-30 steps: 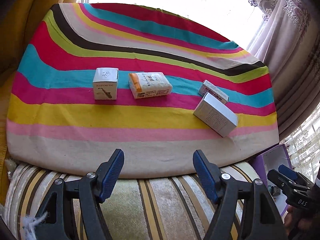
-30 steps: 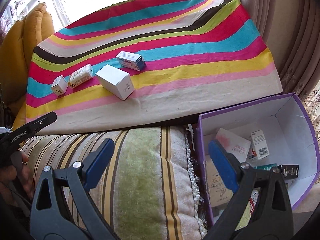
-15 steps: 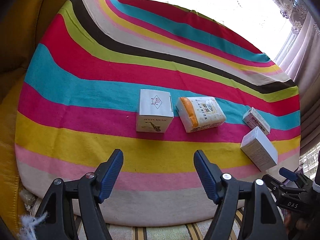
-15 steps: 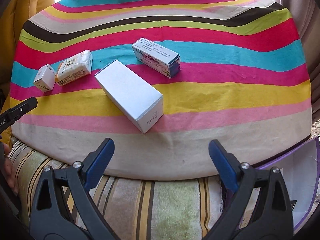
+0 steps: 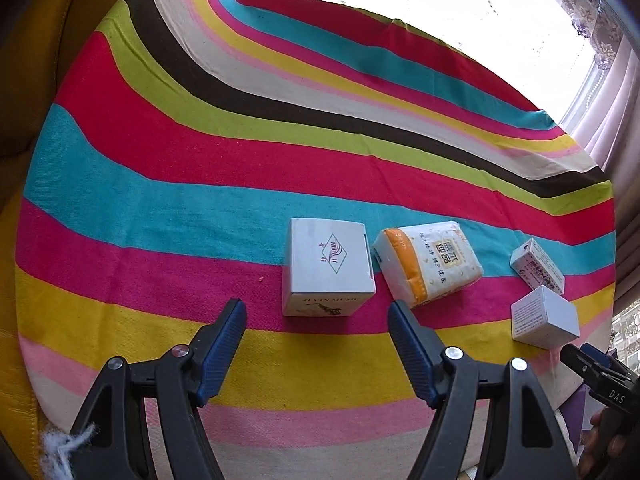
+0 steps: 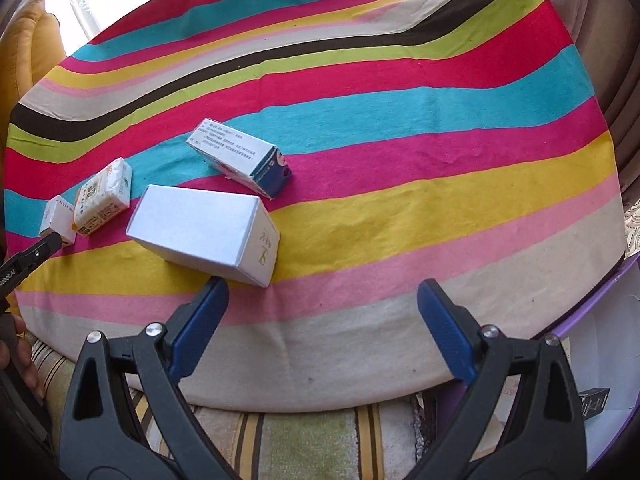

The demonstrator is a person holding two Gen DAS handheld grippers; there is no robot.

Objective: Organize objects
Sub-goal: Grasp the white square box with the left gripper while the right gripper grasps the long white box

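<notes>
Four items lie on the striped cloth (image 5: 200,208). A white cube box (image 5: 326,266) with a saxophone print sits just beyond my left gripper (image 5: 316,318), which is open and empty. Right of the cube box is an orange-and-white tissue pack (image 5: 430,266), then a small printed carton (image 5: 538,266) and a plain white box (image 5: 546,318). My right gripper (image 6: 320,300) is open and empty; its left fingertip (image 6: 214,292) is close to the plain white box (image 6: 204,234). Behind that lies the blue-ended carton (image 6: 240,158). The tissue pack (image 6: 104,196) and cube box (image 6: 58,220) are at far left.
A purple-rimmed storage box (image 6: 600,384) with small packages inside stands low at the right edge of the cloth. A striped sofa cushion (image 6: 304,440) lies below the cloth's front edge. Curtains (image 5: 604,132) hang at the right; a yellow cushion (image 6: 24,48) is at the left.
Both grippers have moved forward over the cloth toward the boxes, which look larger and nearer. The purple box has slid nearly out of the right wrist view. Nothing was picked up.
</notes>
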